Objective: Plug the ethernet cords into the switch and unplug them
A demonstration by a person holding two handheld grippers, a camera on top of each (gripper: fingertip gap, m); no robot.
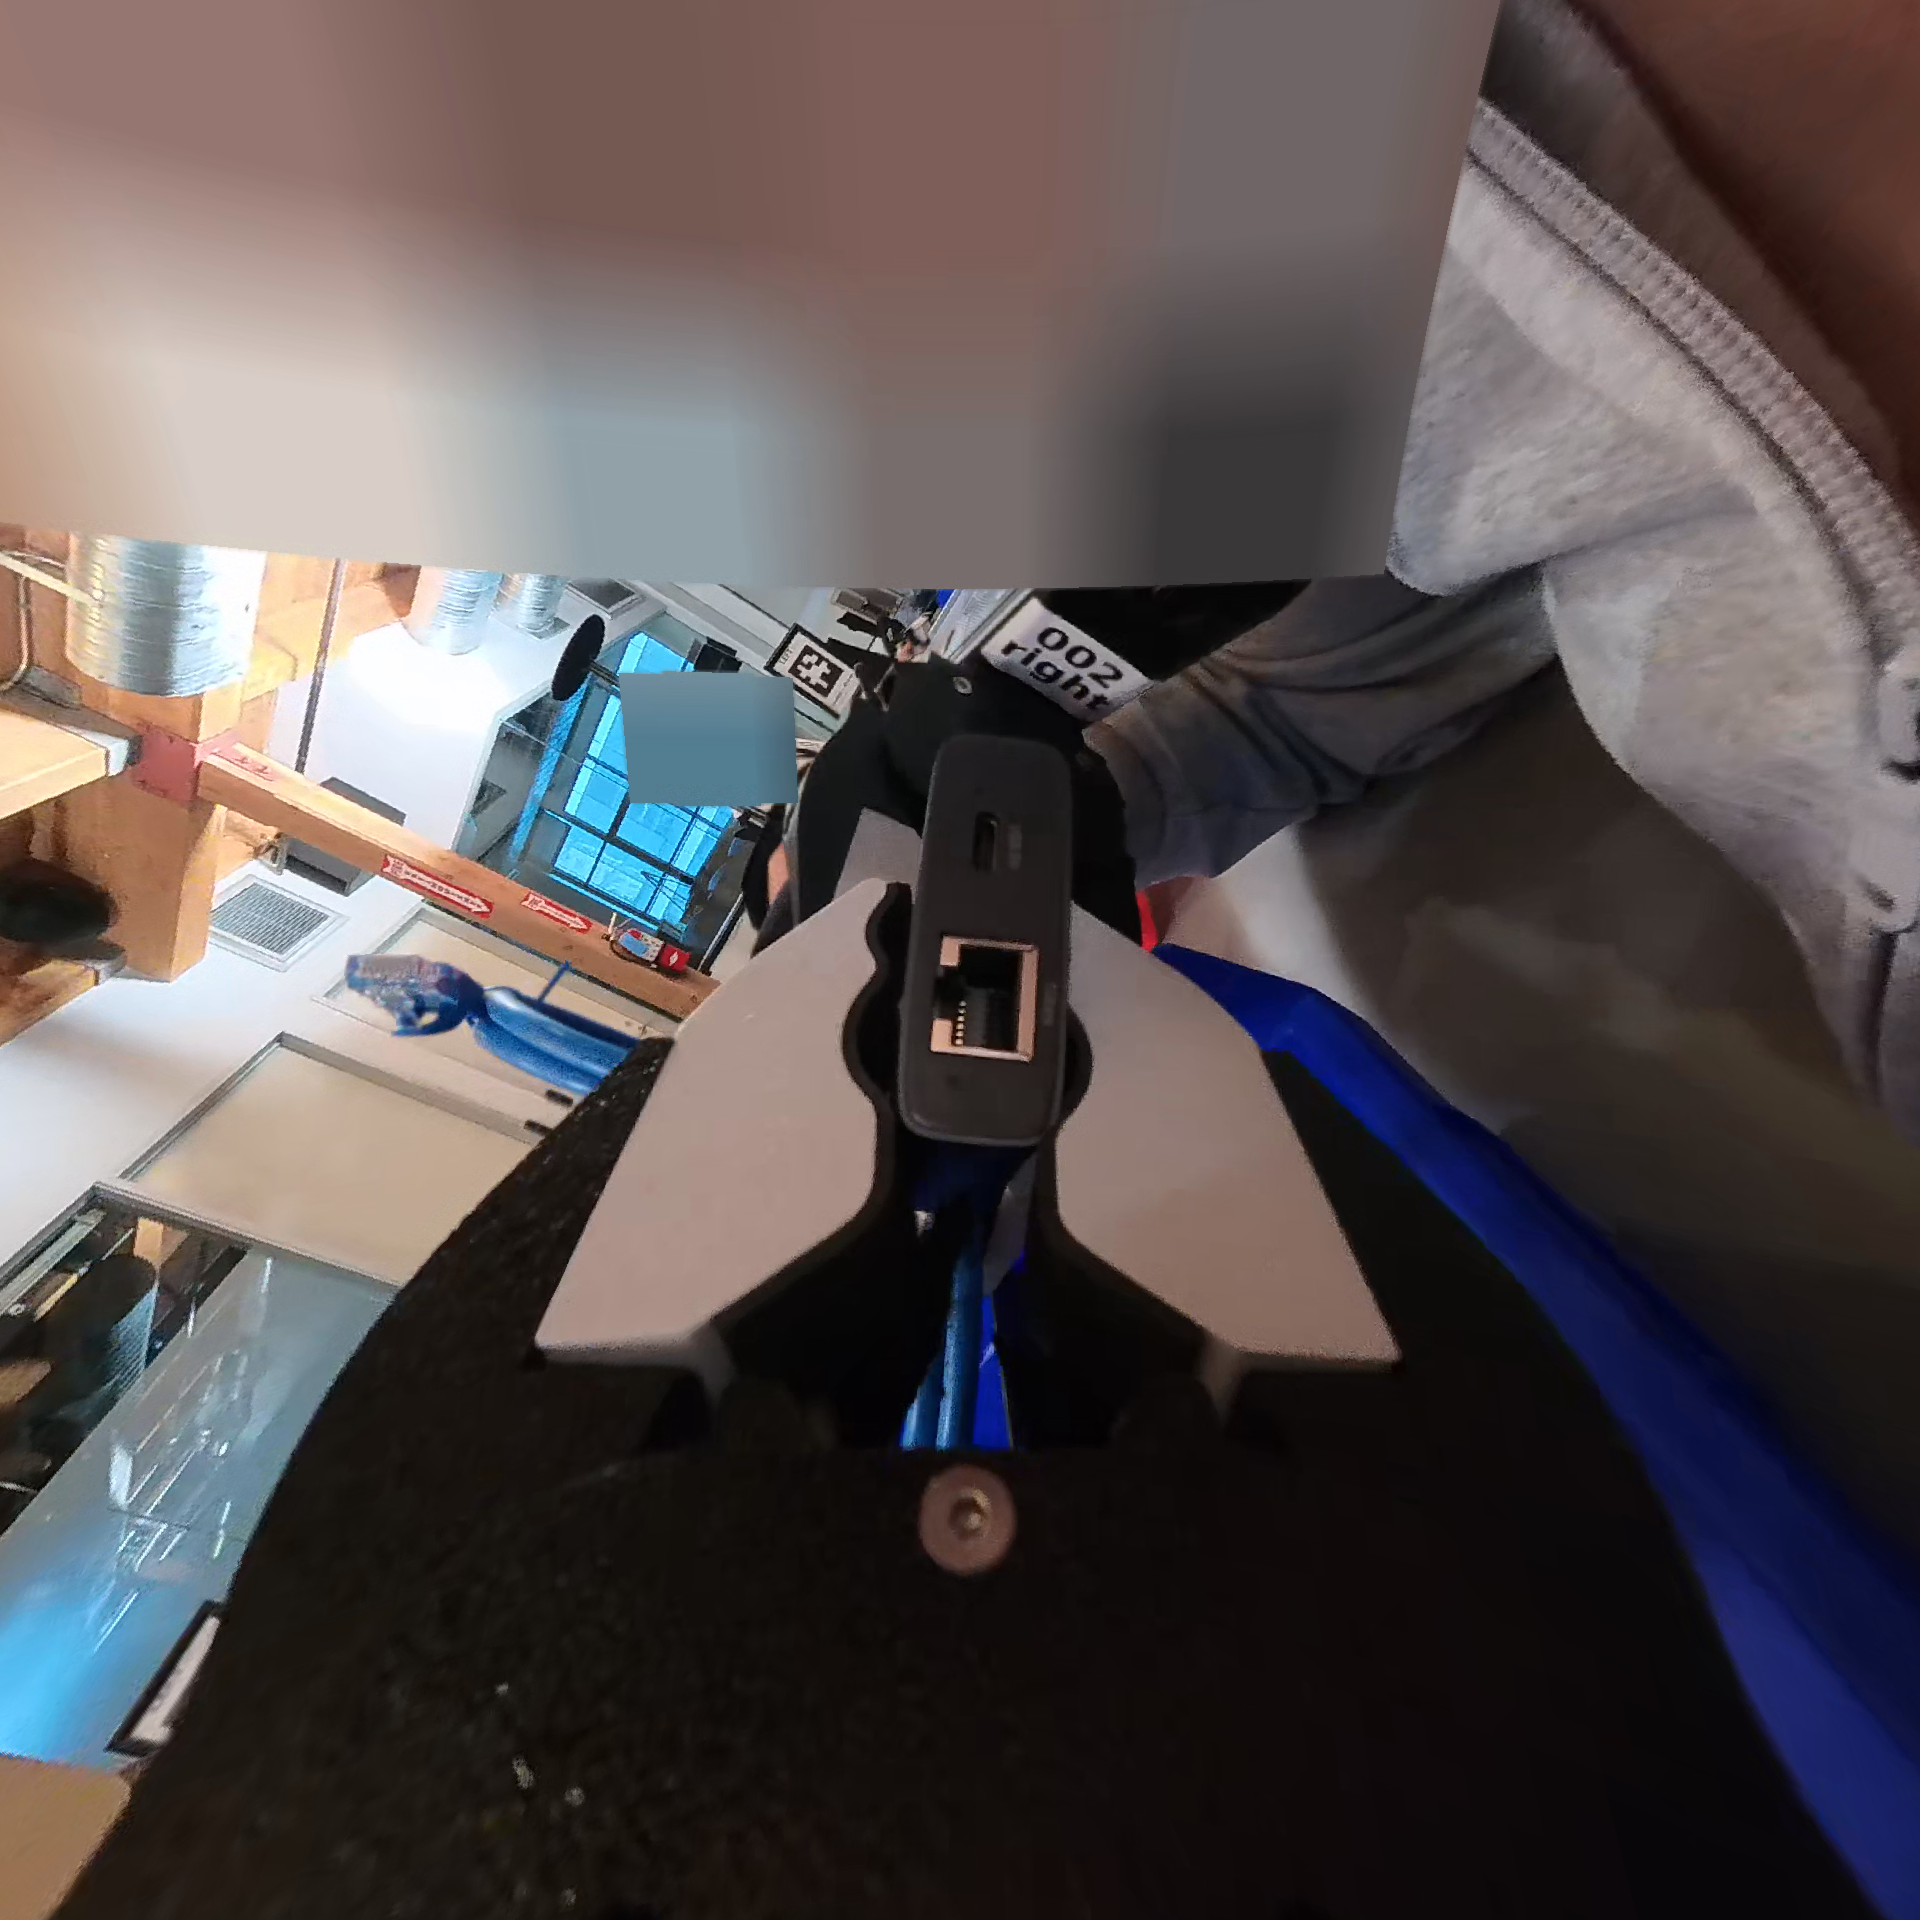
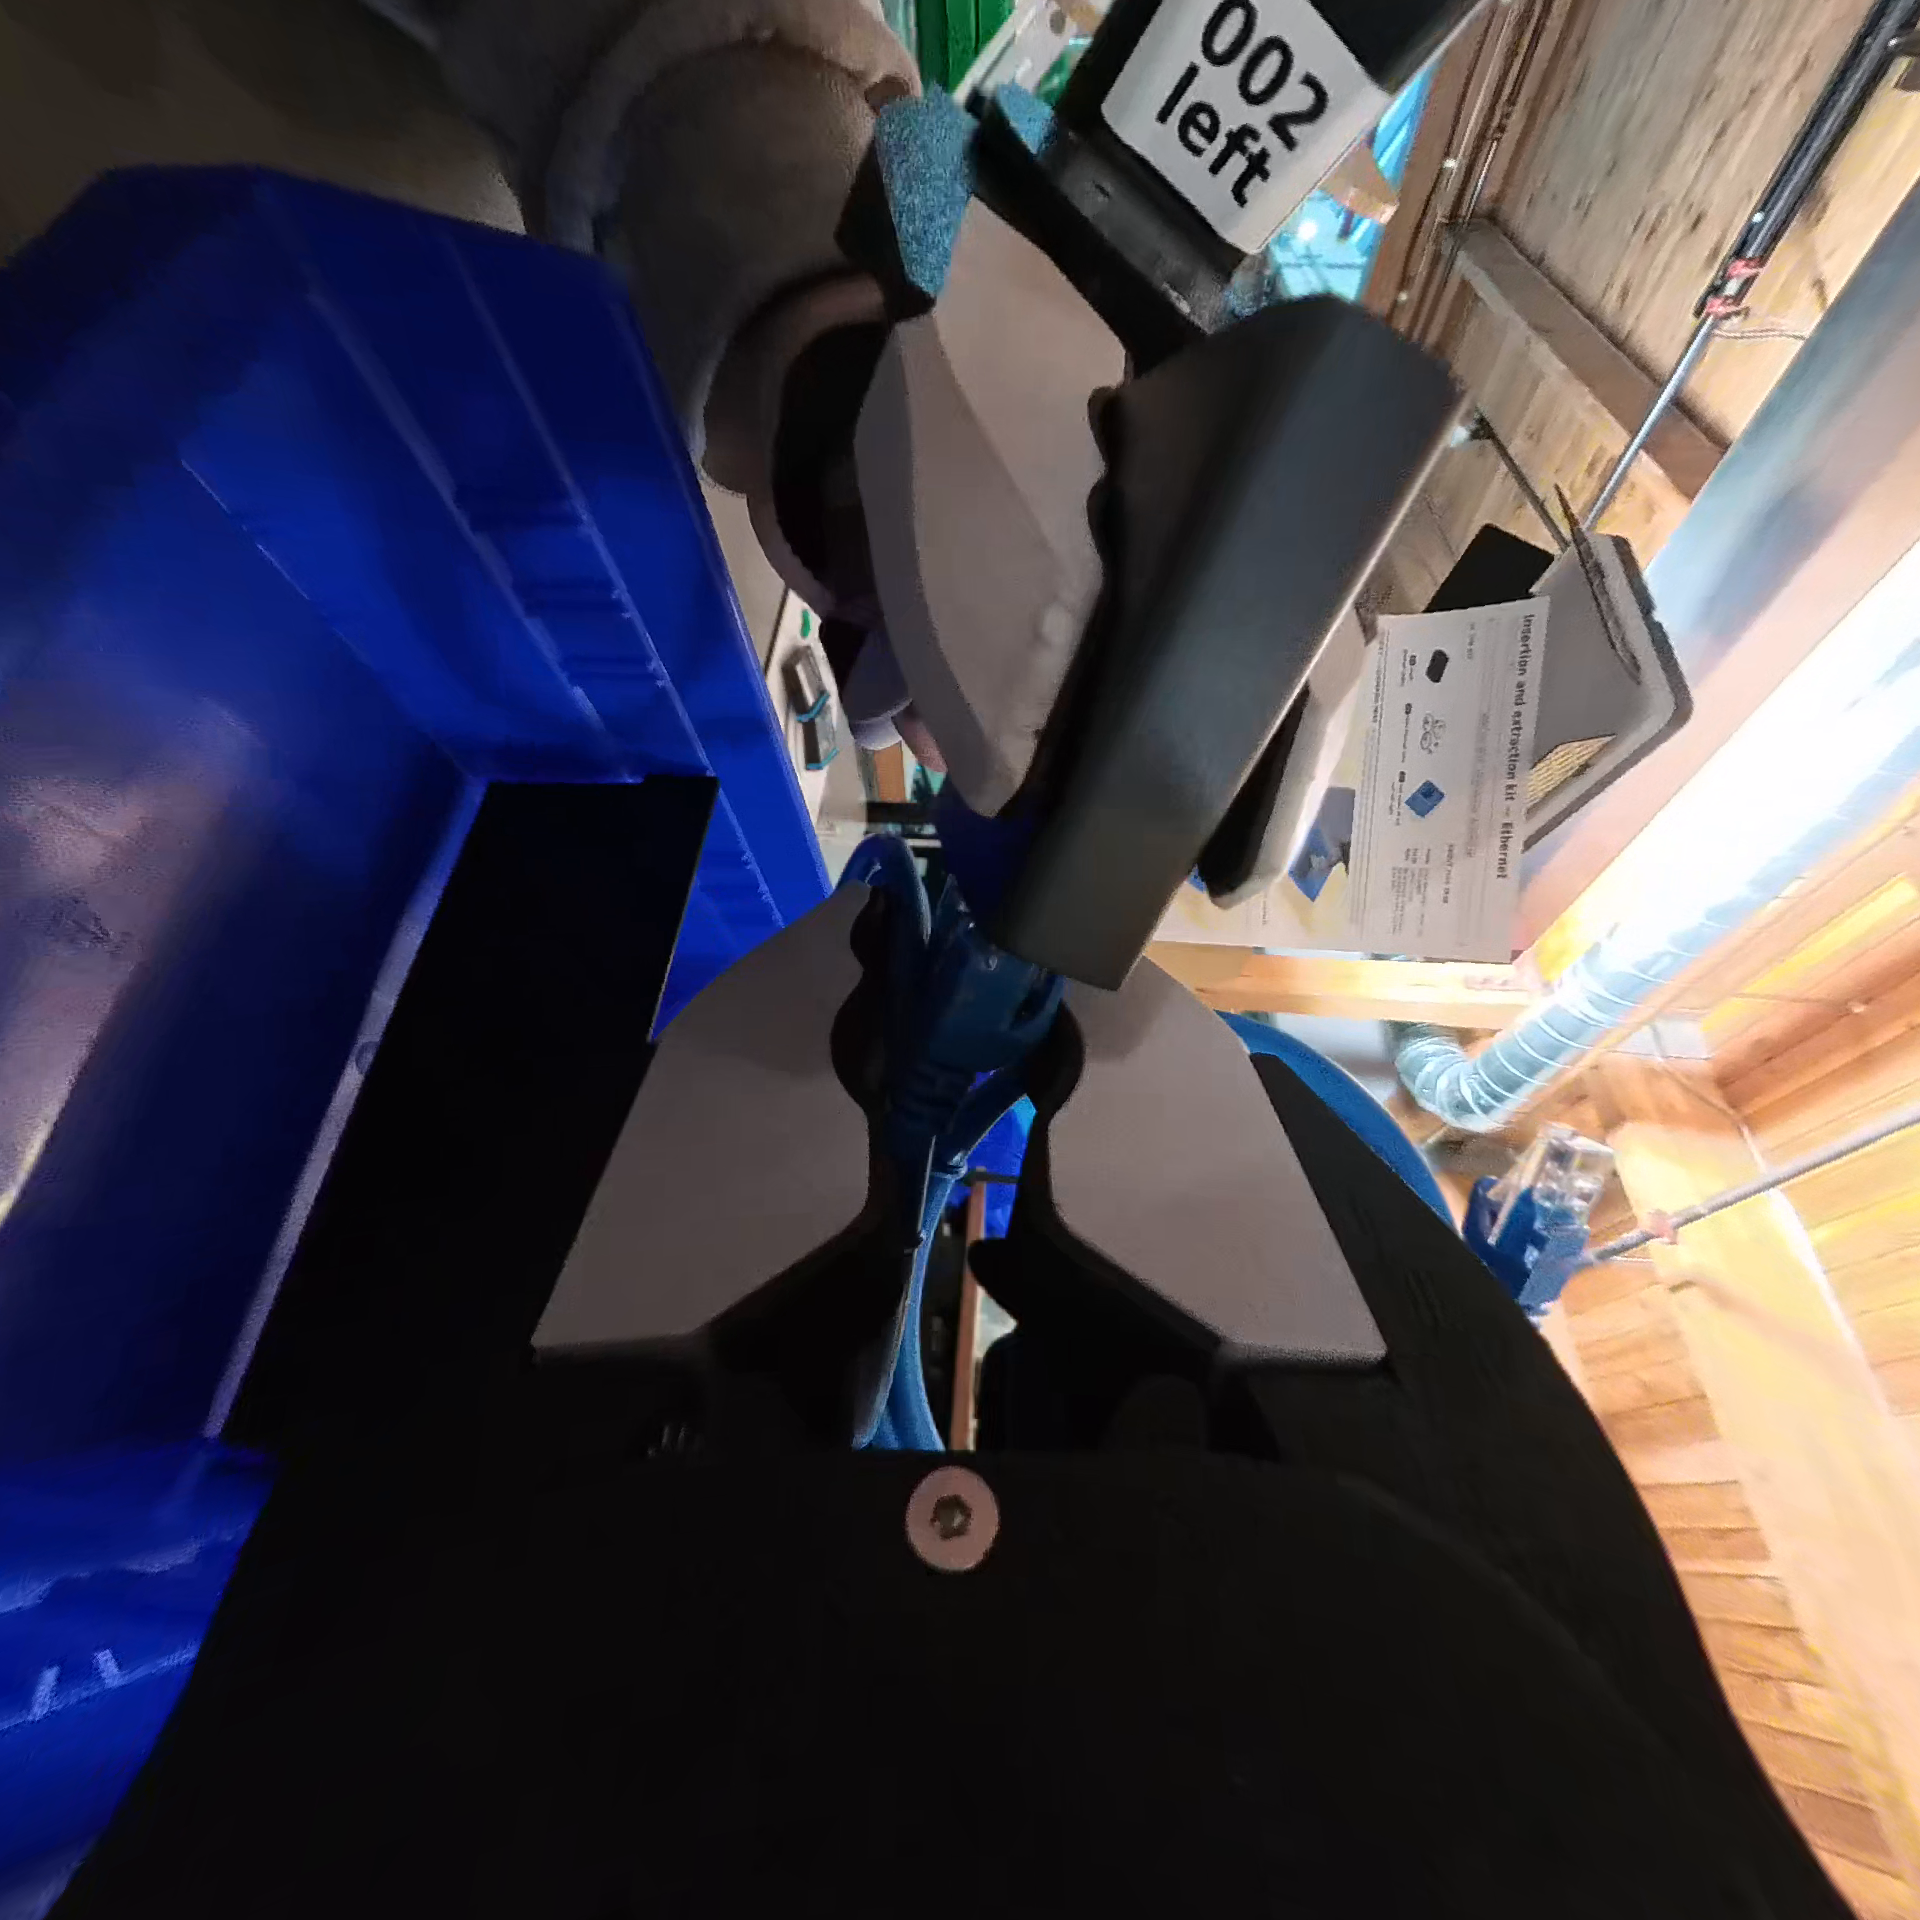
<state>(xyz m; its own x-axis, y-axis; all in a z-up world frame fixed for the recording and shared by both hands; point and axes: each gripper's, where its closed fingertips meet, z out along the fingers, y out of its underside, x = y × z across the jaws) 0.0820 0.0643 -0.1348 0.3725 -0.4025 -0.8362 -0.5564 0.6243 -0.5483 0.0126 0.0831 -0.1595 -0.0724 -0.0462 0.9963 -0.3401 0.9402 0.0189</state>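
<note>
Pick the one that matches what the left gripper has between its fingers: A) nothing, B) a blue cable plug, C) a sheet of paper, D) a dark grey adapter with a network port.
D: the left gripper is shut on the dark grey adapter, whose square network port faces the left wrist camera.

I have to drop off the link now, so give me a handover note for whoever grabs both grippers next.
Left gripper: shut on the dark grey rectangular adapter with a network socket, socket end facing its camera.
Right gripper: shut on the blue network cable plug, its tip close to the adapter's end; the cable's other plug dangles free.
Blue plastic bin sits left of the right gripper.
Done: both parts gripped and brought together. Whether the plug is seated cannot be told.
</note>
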